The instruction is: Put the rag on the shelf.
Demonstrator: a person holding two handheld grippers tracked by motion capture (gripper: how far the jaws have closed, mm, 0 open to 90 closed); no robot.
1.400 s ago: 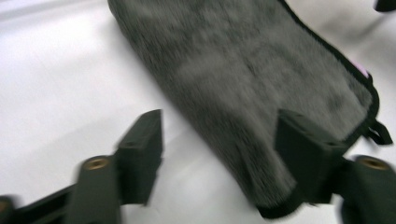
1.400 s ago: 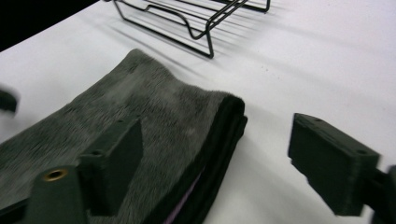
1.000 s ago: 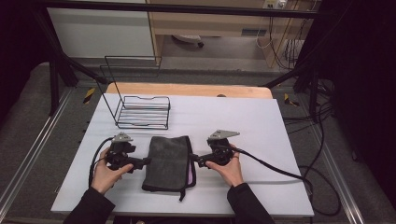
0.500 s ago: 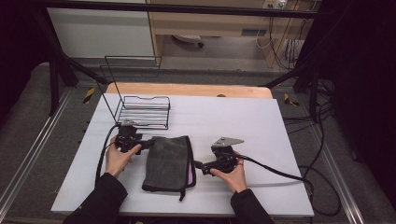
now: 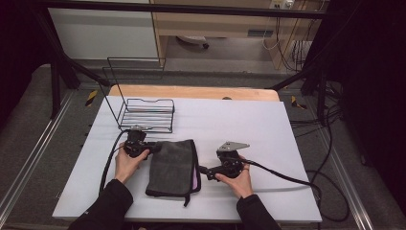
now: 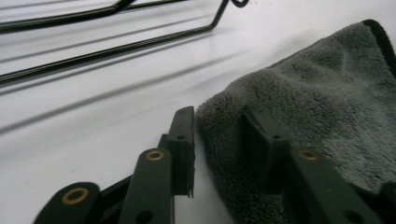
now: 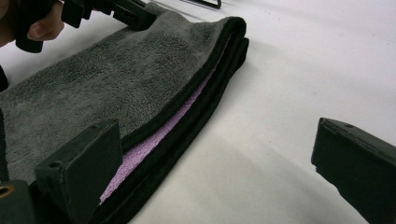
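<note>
A dark grey towel (image 5: 172, 165), folded with a pink inner layer, lies flat on the white table (image 5: 249, 124). My left gripper (image 5: 153, 147) is at its far left corner. In the left gripper view the towel's (image 6: 317, 93) edge bunches between the jaws of that gripper (image 6: 222, 126), which have just been closing with a gap left. My right gripper (image 5: 203, 171) points at the towel's right edge. It (image 7: 217, 140) stands open wide, one jaw by the folded edge of the towel (image 7: 116, 74), the other over bare table. The left gripper (image 7: 126, 11) shows at the far corner.
A black wire rack (image 5: 146, 112) stands just beyond the towel at the table's back left; its wires (image 6: 107, 46) run close ahead of the left gripper. A wooden board (image 5: 191, 91) lines the far edge. Cables (image 5: 287, 179) trail off the right side.
My left gripper has moved away from me along the towel's left edge to its far corner, and its jaws have narrowed around the edge. The right gripper has hardly moved.
</note>
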